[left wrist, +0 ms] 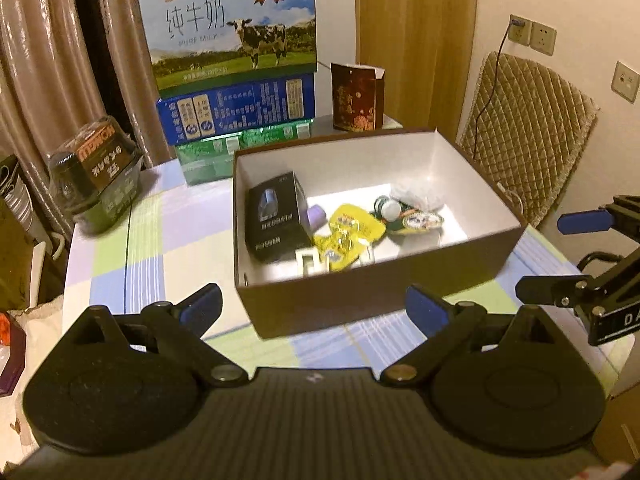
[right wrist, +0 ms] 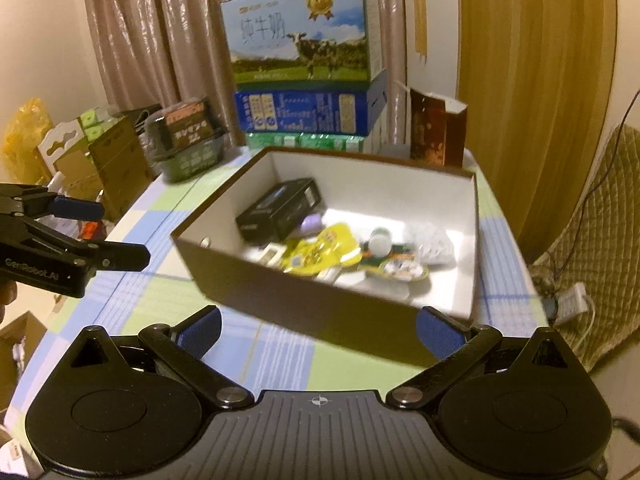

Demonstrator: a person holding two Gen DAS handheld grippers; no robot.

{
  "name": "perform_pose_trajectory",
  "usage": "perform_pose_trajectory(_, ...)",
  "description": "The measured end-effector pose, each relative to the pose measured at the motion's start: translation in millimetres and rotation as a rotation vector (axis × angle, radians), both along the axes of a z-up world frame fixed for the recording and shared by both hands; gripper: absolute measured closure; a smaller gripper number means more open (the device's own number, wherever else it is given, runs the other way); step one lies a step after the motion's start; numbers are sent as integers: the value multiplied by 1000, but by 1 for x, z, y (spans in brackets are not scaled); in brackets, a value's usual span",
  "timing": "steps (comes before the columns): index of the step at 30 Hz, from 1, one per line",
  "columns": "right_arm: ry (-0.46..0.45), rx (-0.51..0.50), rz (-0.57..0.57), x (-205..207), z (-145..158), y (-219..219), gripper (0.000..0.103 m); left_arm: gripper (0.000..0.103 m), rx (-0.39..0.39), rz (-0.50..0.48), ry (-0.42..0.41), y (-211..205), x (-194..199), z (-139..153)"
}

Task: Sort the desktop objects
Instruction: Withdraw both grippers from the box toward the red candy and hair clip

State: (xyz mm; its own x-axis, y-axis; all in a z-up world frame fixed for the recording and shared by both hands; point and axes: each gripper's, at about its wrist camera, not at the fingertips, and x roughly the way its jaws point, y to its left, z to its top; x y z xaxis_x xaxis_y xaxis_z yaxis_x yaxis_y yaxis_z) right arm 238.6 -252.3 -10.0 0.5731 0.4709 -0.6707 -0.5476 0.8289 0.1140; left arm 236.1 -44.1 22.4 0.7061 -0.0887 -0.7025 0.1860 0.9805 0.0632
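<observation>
A brown open box (left wrist: 492,184) with a white inside stands on the checked tablecloth; it also shows in the right wrist view (right wrist: 320,304). Inside lie a black carton (left wrist: 274,216), yellow packets (left wrist: 352,232), a small bottle with a white cap (left wrist: 390,209), a purple item and a clear bag. My left gripper (left wrist: 316,306) is open and empty, just in front of the box. My right gripper (right wrist: 320,330) is open and empty at the box's near wall. Each gripper shows in the other's view: the right (left wrist: 560,252), the left (right wrist: 108,236).
Stacked milk cartons (left wrist: 232,40) stand behind the box, with a dark red packet box (left wrist: 356,96) to their right. A wrapped dark package (left wrist: 100,164) sits at the table's far left. A padded chair (left wrist: 524,128) stands to the right.
</observation>
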Motion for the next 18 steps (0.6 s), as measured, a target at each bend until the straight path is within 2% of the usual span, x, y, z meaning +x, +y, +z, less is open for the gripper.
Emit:
perform_pose_trajectory(9, 56, -17, 13, -38, -18, 0, 2, 7, 6, 34, 60, 16, -32, -24)
perform_pose_trajectory(18, 210, -15, 24, -64, -49, 7, 2, 7, 1, 44, 163, 27, -65, -53)
